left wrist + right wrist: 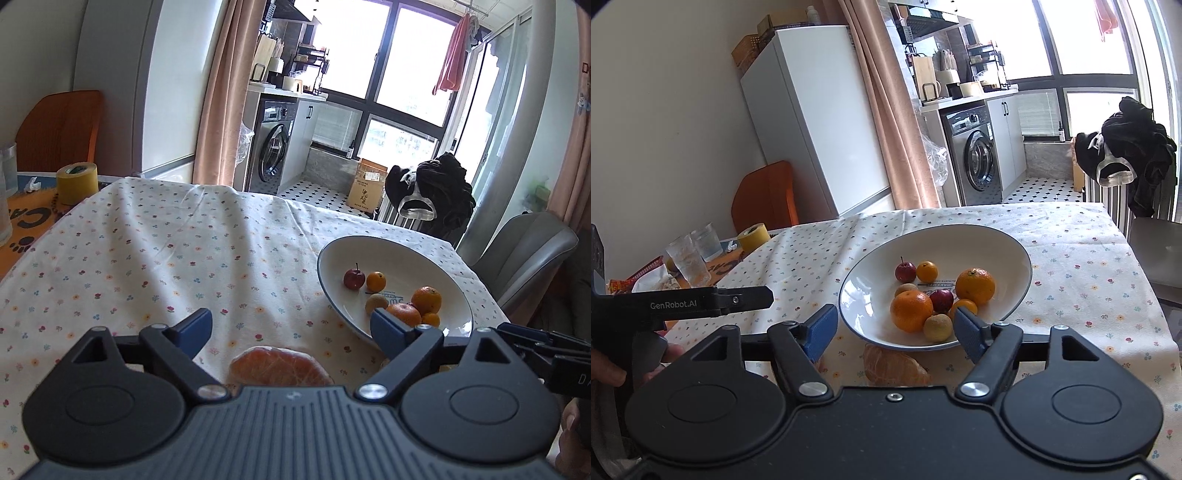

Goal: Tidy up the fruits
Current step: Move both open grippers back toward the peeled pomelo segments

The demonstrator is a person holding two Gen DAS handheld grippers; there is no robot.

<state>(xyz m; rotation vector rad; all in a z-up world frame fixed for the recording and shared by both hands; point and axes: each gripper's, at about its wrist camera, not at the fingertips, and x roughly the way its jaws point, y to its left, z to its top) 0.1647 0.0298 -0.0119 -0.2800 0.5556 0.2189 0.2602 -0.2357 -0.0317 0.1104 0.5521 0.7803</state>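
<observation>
A white bowl (406,258) (960,240) on the flowered tablecloth holds several fruits: oranges (911,310), small red apples (905,272) and yellowish fruits (938,327). A wrapped orange piece of fruit (280,367) (894,363) lies on the cloth just in front of the bowl. My left gripper (291,332) is open above it, its fingers either side, touching nothing. My right gripper (894,328) is open too, hovering over the bowl's near rim with nothing between its fingers. The left gripper's body (679,302) shows at the left of the right wrist view, held by a hand.
A yellow tape roll (77,182), drinking glasses (689,262) and snack packets sit at the table's left end. An orange chair (61,129) stands behind, a grey chair (524,254) at the right. Fridge, curtain and washing machine lie beyond.
</observation>
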